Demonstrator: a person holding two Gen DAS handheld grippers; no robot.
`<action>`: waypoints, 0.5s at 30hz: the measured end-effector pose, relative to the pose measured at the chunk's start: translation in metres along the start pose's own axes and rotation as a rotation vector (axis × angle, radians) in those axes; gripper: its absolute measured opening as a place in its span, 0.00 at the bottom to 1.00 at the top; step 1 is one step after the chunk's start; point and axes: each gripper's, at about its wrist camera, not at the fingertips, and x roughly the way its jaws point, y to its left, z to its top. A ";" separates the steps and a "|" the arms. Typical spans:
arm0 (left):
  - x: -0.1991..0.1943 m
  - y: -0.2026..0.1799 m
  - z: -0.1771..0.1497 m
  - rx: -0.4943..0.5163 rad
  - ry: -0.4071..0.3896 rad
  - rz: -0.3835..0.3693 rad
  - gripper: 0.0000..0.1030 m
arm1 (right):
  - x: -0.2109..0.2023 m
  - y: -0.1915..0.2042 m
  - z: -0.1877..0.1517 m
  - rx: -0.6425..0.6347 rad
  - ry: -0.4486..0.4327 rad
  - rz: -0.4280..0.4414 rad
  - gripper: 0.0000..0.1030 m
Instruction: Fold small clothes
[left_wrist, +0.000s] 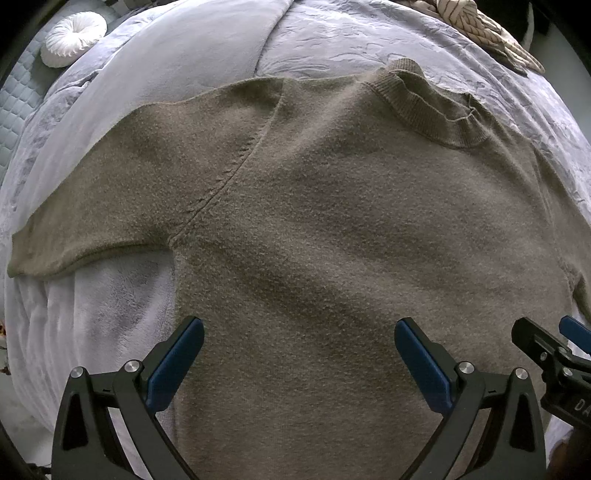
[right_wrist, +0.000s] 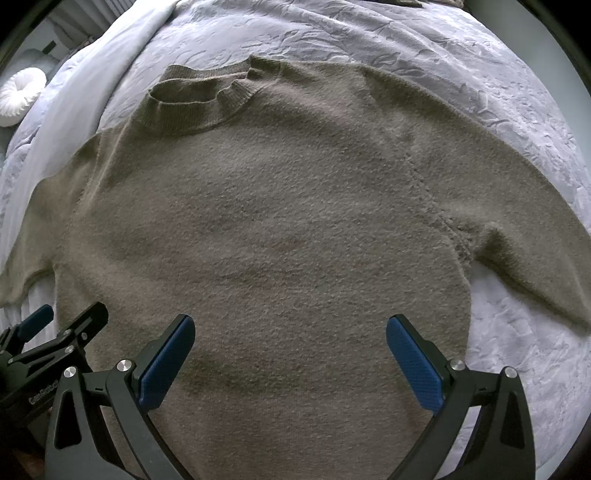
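Above the flat sweater (left_wrist: 314, 221), left gripper (left_wrist: 299, 354) and right gripper (right_wrist: 290, 350) side by side, downward-pointing, wide apart, empty.

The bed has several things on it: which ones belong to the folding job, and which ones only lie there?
For the job:
- olive sweater, spread flat
- left gripper, open
- right gripper, open

Only lying there:
- round white cushion
- beige patterned cloth
- lilac bedcover under the sweater

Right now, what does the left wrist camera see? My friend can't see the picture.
A brownish knit sweater lies spread flat on a pale lilac blanket, collar away from the camera, one short sleeve out to the left. The open left gripper hangs above its lower half, holding nothing. A round white cushion sits far left.
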 end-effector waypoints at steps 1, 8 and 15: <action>0.000 0.000 0.000 0.000 0.000 0.000 1.00 | -0.001 0.001 0.000 -0.001 0.000 0.000 1.00; 0.000 0.000 0.001 -0.005 -0.002 0.001 1.00 | -0.001 0.000 0.001 -0.005 -0.008 0.002 1.00; 0.000 0.000 0.002 -0.003 0.000 0.001 1.00 | -0.001 0.001 0.004 -0.005 -0.014 0.003 1.00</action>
